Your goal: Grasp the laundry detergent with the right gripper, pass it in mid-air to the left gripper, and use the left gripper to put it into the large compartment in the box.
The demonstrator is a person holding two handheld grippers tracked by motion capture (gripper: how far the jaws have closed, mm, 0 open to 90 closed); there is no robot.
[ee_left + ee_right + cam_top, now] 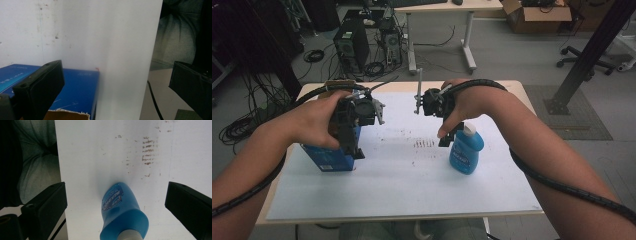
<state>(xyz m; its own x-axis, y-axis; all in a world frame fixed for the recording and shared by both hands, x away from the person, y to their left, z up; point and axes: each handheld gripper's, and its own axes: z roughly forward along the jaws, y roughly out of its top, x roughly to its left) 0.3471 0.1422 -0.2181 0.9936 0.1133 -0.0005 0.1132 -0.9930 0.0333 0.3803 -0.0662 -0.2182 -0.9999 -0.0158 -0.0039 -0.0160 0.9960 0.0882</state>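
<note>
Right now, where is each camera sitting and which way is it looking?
High view: above the person's side, looking forward and down at the table; both forearms, left gripper and right gripper show.
Left gripper view: on the left gripper, looking down at the blue box; open jaws show.
Right gripper view: on the right gripper, looking down at the blue bottle; open jaws show.
Shared: both gripper views show the white tabletop.

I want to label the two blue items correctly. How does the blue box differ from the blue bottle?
The blue box is a flat-sided carton with a torn open top; the blue bottle is rounded, translucent, and closed with a white cap. The box sits on the left of the table, the bottle on the right. Both stand upright below open grippers.
</note>
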